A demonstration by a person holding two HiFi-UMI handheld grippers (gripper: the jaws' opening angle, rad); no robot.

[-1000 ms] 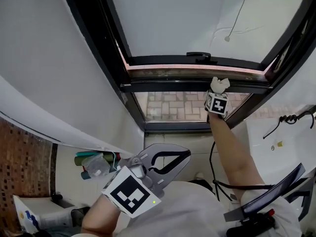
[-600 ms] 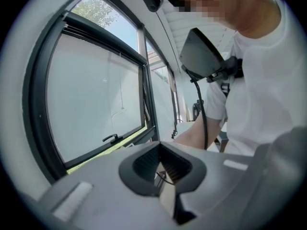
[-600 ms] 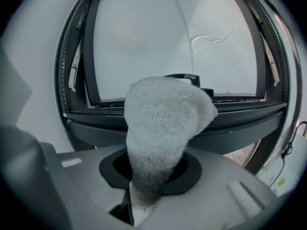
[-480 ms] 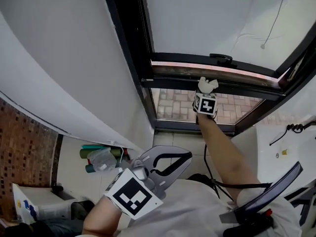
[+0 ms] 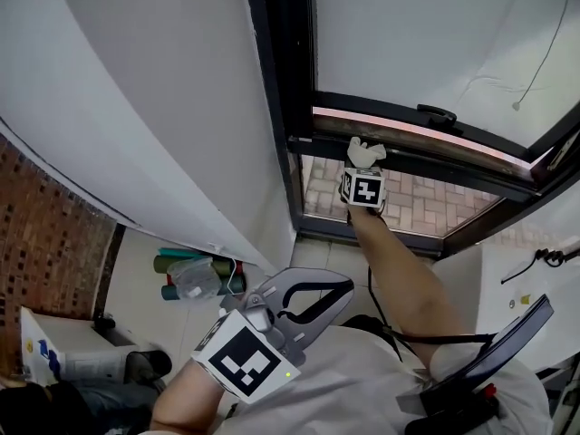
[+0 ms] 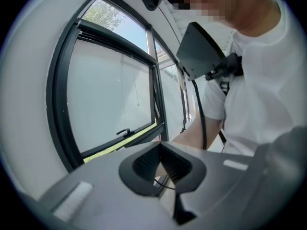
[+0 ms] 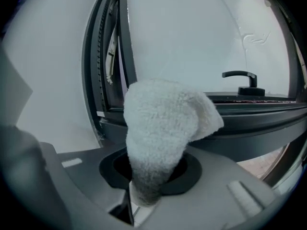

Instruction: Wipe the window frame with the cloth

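Note:
My right gripper (image 5: 362, 172) reaches up to the dark window frame (image 5: 426, 163) and is shut on a white fluffy cloth (image 5: 364, 151). The cloth is pressed against the frame's lower horizontal bar, close to its left corner. In the right gripper view the cloth (image 7: 163, 121) bulges out of the jaws and hides the bar behind it; the frame (image 7: 254, 116) runs off to the right. My left gripper (image 5: 317, 299) hangs low by my chest, far from the window. Its jaws are shut with nothing in them, as the left gripper (image 6: 162, 150) view also shows.
A black window handle (image 5: 439, 114) sits on the sash above the bar. A cord (image 5: 544, 57) hangs over the white blind. Below on the floor lie green rolls and a plastic bottle (image 5: 195, 279) and a white box (image 5: 63, 356). A brick wall (image 5: 45, 234) stands at the left.
My right gripper has slid the cloth leftward along the frame's horizontal bar, toward the left corner. The left gripper has stayed where it was.

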